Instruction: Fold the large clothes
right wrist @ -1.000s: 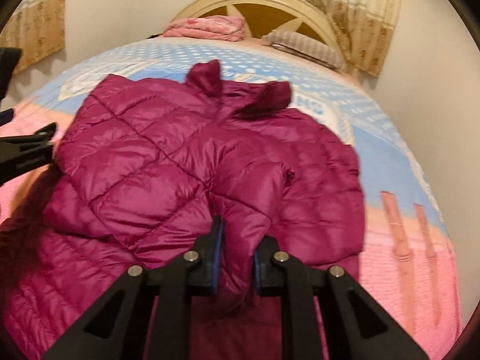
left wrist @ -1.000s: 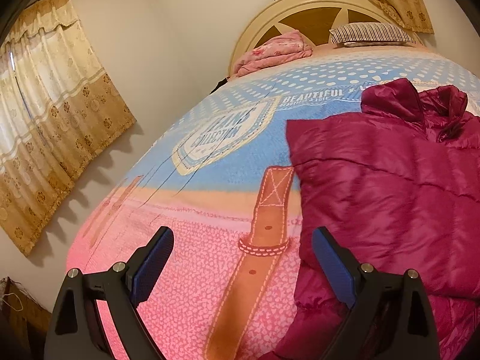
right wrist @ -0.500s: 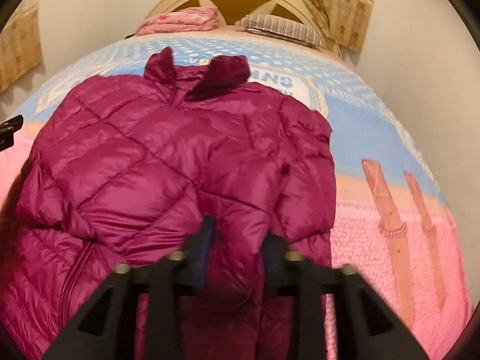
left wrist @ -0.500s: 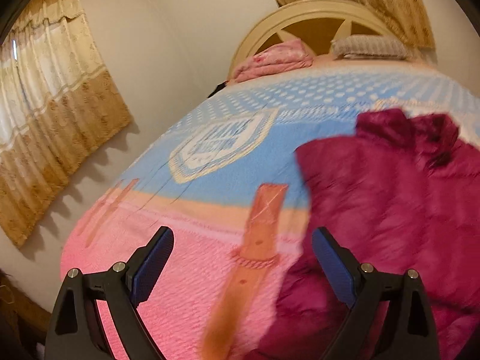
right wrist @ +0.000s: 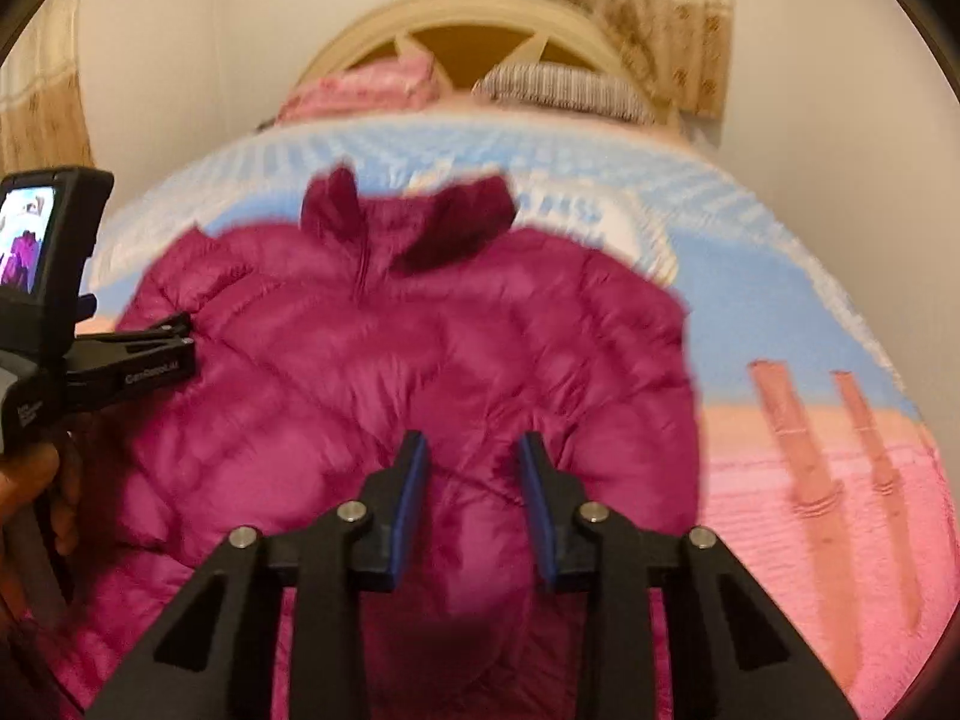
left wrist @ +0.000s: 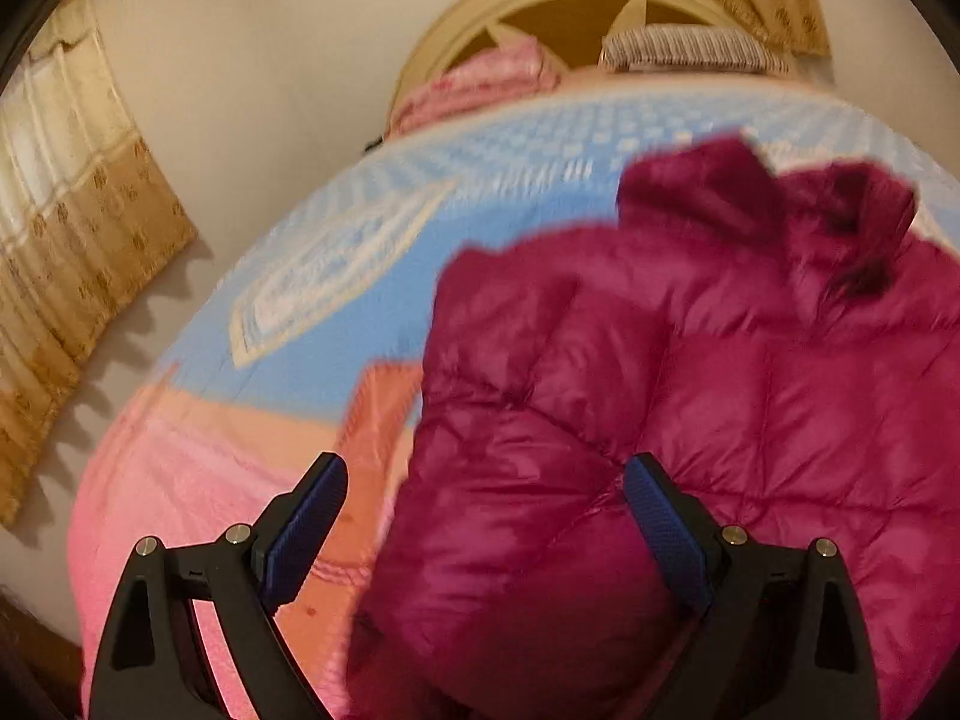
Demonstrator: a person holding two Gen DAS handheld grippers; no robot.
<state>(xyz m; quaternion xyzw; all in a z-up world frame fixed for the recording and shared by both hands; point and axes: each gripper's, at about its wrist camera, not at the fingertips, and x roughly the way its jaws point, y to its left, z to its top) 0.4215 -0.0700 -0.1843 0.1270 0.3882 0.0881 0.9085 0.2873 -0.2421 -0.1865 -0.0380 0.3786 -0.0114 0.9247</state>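
A magenta quilted puffer jacket (left wrist: 690, 390) lies front up on the bed, collar toward the headboard. My left gripper (left wrist: 485, 468) is open wide and hangs over the jacket's left edge, with puffy fabric below and between its fingers. In the right wrist view the jacket (right wrist: 390, 360) fills the middle. My right gripper (right wrist: 471, 444) sits low over its lower front, and its jaws are closing with a bulge of fabric between the blue pads. The left gripper (right wrist: 186, 342) shows at the left edge beside the jacket's shoulder, held by a hand (right wrist: 36, 480).
The bedspread (left wrist: 360, 252) is blue toward the head and pink (right wrist: 780, 510) toward the foot. A striped pillow (right wrist: 570, 90) and a pink folded blanket (right wrist: 366, 87) lie by the cream headboard (right wrist: 468, 30). Walls and tan curtains (left wrist: 72, 240) flank the bed.
The left gripper moved right from the bare bedspread to over the jacket's edge. The right gripper let go of the sleeve, widened, then narrowed again; the sleeve now lies across the jacket.
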